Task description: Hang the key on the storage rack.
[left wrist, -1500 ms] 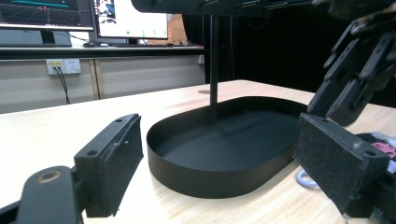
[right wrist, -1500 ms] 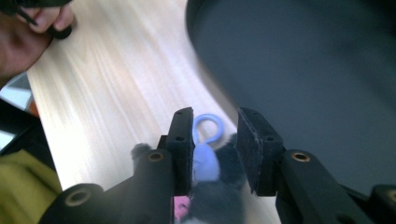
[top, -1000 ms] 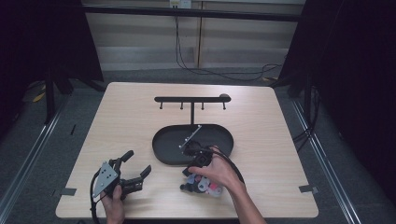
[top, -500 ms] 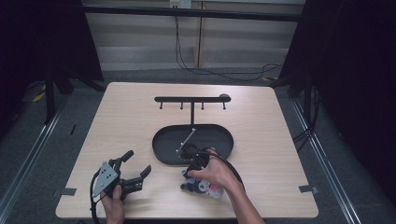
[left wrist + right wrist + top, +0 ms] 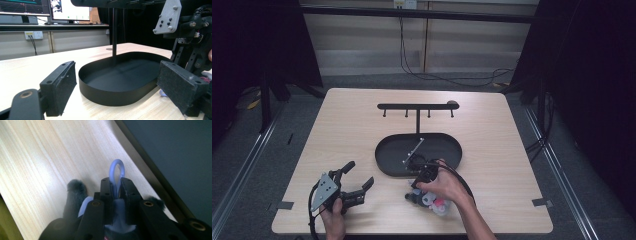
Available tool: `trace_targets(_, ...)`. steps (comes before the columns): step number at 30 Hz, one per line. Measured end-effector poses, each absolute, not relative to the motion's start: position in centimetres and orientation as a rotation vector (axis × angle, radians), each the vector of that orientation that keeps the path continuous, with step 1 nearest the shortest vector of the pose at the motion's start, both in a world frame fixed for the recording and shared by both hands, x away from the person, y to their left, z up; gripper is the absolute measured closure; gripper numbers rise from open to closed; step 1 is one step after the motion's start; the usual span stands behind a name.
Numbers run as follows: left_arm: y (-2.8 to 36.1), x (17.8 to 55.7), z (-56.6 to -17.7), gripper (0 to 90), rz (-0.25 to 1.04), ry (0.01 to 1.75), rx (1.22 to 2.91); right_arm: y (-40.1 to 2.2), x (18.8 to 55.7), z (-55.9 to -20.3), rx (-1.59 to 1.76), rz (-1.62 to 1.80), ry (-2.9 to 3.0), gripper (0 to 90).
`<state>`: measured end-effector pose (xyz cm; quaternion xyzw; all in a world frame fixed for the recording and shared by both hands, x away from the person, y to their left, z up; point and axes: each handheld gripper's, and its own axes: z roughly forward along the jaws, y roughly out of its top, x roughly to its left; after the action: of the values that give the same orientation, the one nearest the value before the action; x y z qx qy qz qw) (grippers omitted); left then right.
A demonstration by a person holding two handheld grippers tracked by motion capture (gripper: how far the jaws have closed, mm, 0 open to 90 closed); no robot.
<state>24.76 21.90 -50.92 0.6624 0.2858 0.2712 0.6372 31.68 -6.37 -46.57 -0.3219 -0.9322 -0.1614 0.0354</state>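
My right claw (image 5: 116, 185) has just been closing and now pinches a pale blue loop (image 5: 116, 171) of a small plush toy on the light wooden table (image 5: 342, 130), beside the black oval metal tray (image 5: 384, 155). My left claw (image 5: 356, 176) rests wide, empty.

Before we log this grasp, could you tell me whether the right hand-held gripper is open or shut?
Shut: in the right gripper view the right hand-held gripper has just closed on a pale blue loop.
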Motion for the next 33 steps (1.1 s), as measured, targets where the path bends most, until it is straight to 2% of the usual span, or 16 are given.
trace_targets(11, 21.9, 24.7, -50.9, 15.4, 0.621, 0.658, 1.515, -6.6, 31.8, -47.1, -0.988, -0.489, -2.842, 84.2)
trace_targets(33, 21.9, 24.7, -50.9, 15.4, 0.620, 0.662, 1.513, -7.2, 32.2, -45.8, -1.008, -0.461, -2.805, 85.0)
